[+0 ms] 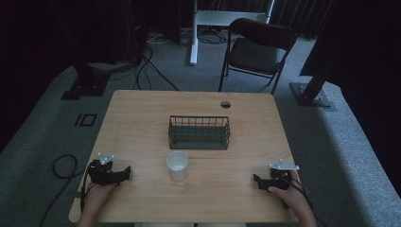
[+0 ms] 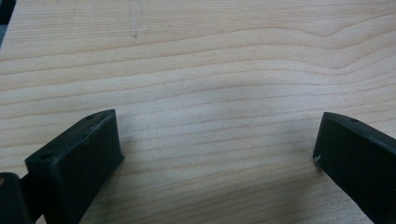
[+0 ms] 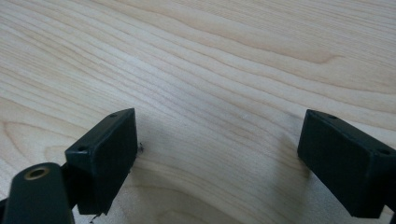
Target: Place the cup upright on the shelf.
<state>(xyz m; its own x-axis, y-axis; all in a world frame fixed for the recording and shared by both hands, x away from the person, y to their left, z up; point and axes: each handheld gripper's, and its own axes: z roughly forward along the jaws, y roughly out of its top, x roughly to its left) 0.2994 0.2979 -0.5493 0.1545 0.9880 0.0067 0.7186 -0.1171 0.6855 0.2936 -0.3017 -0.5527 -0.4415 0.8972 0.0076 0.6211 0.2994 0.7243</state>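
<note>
**Cup and wire basket at mid-surface, both grippers resting wide apart**

A white cup (image 1: 177,165) is seen standing upright near the middle of the wooden surface (image 1: 142,118), its mouth open to the camera. Just behind it, apart from it, a dark wire basket (image 1: 199,132) is placed with its long side facing the person; nothing can be made out inside it. A round hole (image 1: 225,104) is visible in the surface near the far edge.

The left gripper (image 1: 124,173) is held low at the near left of the surface, well apart from the cup, with a hand (image 1: 97,196) behind it. In the left gripper view its jaws are spread wide over bare wood, with nothing between them.

The right gripper (image 1: 257,181) is held at the near right, also well apart from the cup, gripped by the other hand (image 1: 292,195). Its jaws are likewise spread wide over bare wood grain.

Beyond the surface, a dark folding chair (image 1: 257,49) is seen on a grey carpeted floor (image 1: 42,127), with cables (image 1: 146,66) lying at the left.
</note>
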